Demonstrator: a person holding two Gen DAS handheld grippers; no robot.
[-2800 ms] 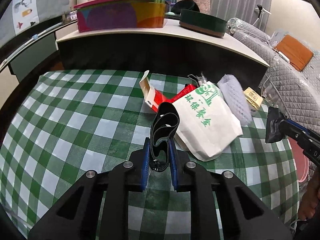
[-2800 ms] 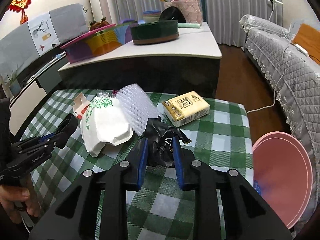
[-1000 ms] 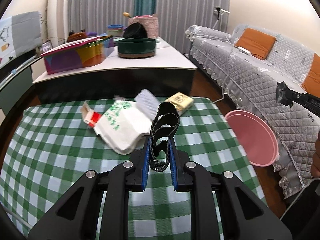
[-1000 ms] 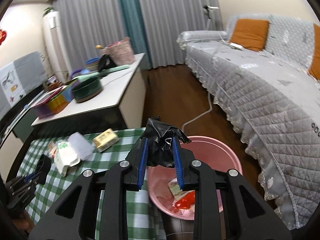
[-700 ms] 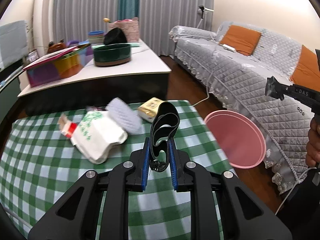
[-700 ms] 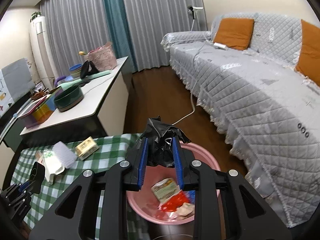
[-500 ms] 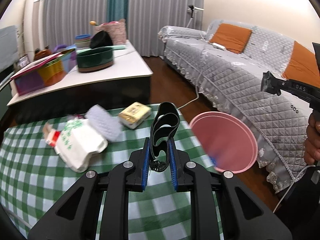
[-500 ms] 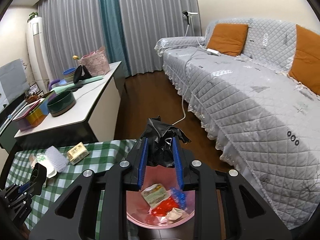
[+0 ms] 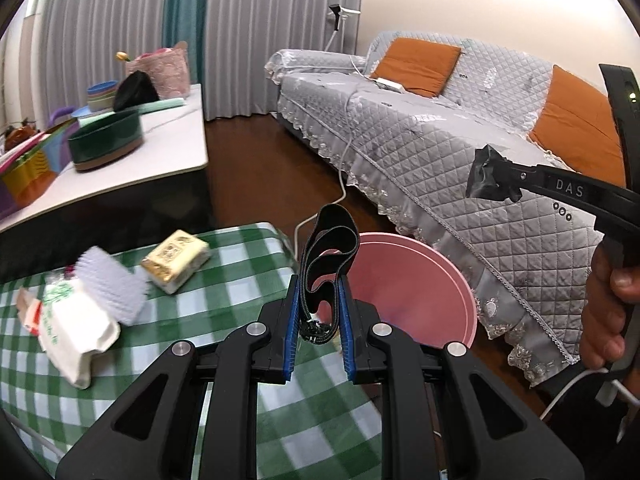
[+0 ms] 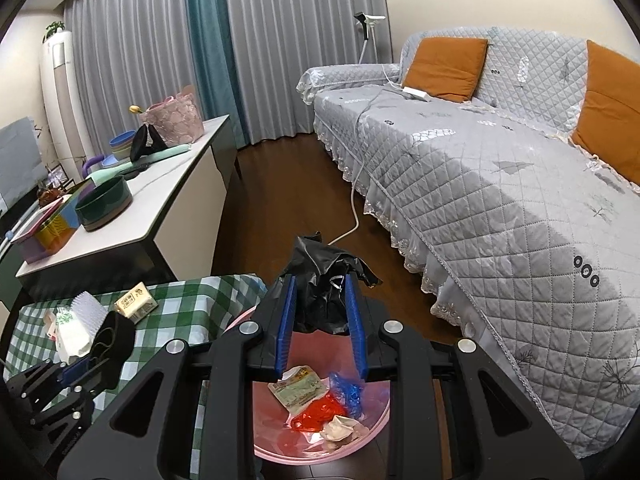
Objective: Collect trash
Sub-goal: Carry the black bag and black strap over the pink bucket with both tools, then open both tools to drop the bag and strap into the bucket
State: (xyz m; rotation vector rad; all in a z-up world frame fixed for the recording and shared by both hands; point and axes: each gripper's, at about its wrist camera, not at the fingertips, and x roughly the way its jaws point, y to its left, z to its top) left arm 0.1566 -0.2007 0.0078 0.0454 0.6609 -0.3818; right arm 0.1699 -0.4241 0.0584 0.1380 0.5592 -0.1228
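On the left, a white bag (image 9: 72, 328) and a tissue pack (image 9: 176, 260) are lying on the green checked table (image 9: 240, 296). The left gripper (image 9: 318, 308) is squeezing a black band (image 9: 330, 248) beside the pink bin (image 9: 424, 300). The right gripper (image 10: 320, 320) is gripping a crumpled black bag (image 10: 324, 280) right above the bin.

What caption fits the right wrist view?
Right claw holding crumpled black plastic above the pink bin.
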